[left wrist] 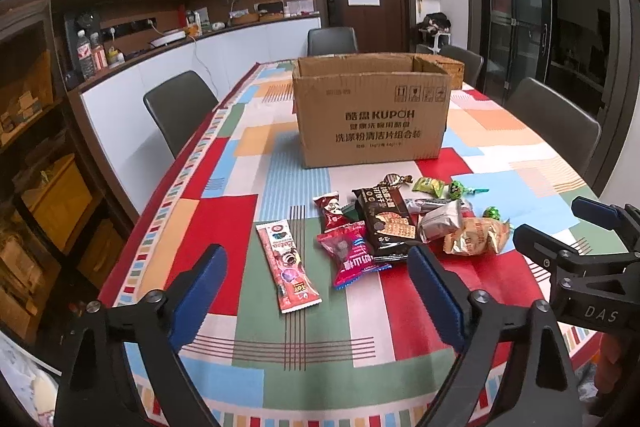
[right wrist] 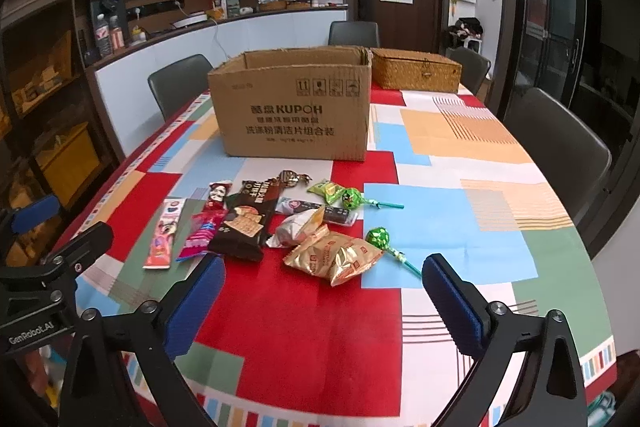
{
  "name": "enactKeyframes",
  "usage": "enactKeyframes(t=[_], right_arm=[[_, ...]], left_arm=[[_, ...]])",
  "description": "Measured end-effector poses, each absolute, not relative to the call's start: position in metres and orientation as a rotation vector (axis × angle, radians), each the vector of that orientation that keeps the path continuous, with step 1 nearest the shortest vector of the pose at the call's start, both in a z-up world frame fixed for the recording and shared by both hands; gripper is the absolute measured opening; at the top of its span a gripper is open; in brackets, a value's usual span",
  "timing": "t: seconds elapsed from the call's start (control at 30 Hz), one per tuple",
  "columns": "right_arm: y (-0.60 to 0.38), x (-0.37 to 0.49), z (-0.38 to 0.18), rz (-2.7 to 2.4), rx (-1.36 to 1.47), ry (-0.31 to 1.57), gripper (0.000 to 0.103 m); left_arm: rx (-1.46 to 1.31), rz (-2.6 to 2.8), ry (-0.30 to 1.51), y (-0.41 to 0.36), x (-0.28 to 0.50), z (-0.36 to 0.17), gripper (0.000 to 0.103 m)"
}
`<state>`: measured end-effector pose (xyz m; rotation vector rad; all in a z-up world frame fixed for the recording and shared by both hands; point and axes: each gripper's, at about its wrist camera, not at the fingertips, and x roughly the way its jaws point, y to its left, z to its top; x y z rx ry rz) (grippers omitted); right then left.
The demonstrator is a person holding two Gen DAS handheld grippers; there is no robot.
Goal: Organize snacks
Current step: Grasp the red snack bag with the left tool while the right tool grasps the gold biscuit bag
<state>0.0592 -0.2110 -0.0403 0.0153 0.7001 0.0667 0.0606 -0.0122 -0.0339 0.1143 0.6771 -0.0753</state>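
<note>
Crinkly snack packets (right wrist: 280,227) lie heaped before an open cardboard box (right wrist: 292,107). Bare tablecloth (right wrist: 460,227) spreads rightward. Left gripper (left wrist: 316,291) and right gripper (right wrist: 320,303) both gape, empty.

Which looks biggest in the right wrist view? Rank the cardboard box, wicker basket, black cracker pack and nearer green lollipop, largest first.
1. cardboard box
2. wicker basket, though it sits farther back, so its true size against the box is unsure
3. black cracker pack
4. nearer green lollipop, plainly the smallest
</note>
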Motion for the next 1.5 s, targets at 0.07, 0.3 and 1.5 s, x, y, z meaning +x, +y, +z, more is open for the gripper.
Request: enactKeyframes(t=[0.07,0.3,1.5], right_arm=[[-0.212,0.068,-0.045,0.062,0.02,0.713,0.099],[-0.214,0.095,-0.061,0.052,0.008,0.753,0.095],[-0.21,0.148,-0.12,0.159,-0.126,0.899,0.068]], left_arm=[[0.108,-0.074,0.69,-0.012,0.068,-0.039,0.088],[0.091,-0.078,0.743,-0.014,0.095,-0.057,0.079],[0.06,-0.109,0.911,-0.029,0.158,-0.119,0.061]])
